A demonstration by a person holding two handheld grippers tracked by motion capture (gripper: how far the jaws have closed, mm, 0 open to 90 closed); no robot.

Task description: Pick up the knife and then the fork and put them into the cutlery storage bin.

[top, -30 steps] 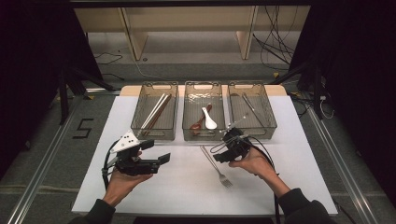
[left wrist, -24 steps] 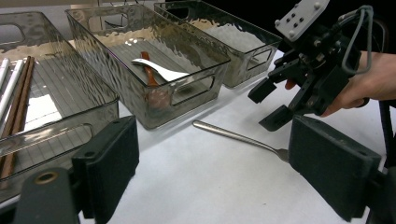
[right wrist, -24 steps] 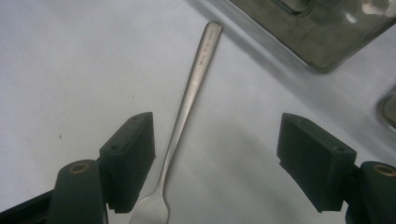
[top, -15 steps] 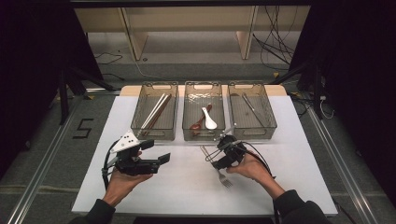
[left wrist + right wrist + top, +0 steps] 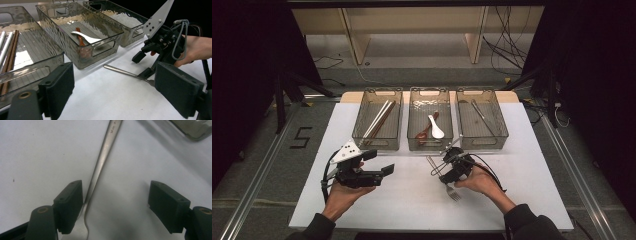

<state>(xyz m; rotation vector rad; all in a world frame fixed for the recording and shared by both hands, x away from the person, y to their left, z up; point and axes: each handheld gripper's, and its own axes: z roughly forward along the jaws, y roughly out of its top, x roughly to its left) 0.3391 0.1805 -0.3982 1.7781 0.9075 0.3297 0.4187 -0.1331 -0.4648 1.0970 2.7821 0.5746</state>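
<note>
A metal fork [image 5: 451, 189] lies on the white table [image 5: 522, 165], tines toward the person. In the right gripper view its handle [image 5: 105, 152] runs up between the open jaws, close beside the left pad [image 5: 70, 205], and neither pad presses on it. My right gripper [image 5: 439, 169] is low over the fork, and the left gripper view shows the right gripper [image 5: 142, 65] astride the handle [image 5: 120, 70]. My left gripper [image 5: 379, 172] stands open and empty to the left, with its pads [image 5: 57, 87] wide apart.
Three clear trays stand in a row at the back. The left tray [image 5: 362, 136] holds chopsticks [image 5: 379, 117], the middle tray [image 5: 430, 146] holds a white spoon [image 5: 435, 127] and a brown one, and the right tray [image 5: 499, 125] holds a metal utensil [image 5: 482, 117].
My right gripper has come down and toward the person, onto the fork's handle. The left gripper has stayed where it was.
</note>
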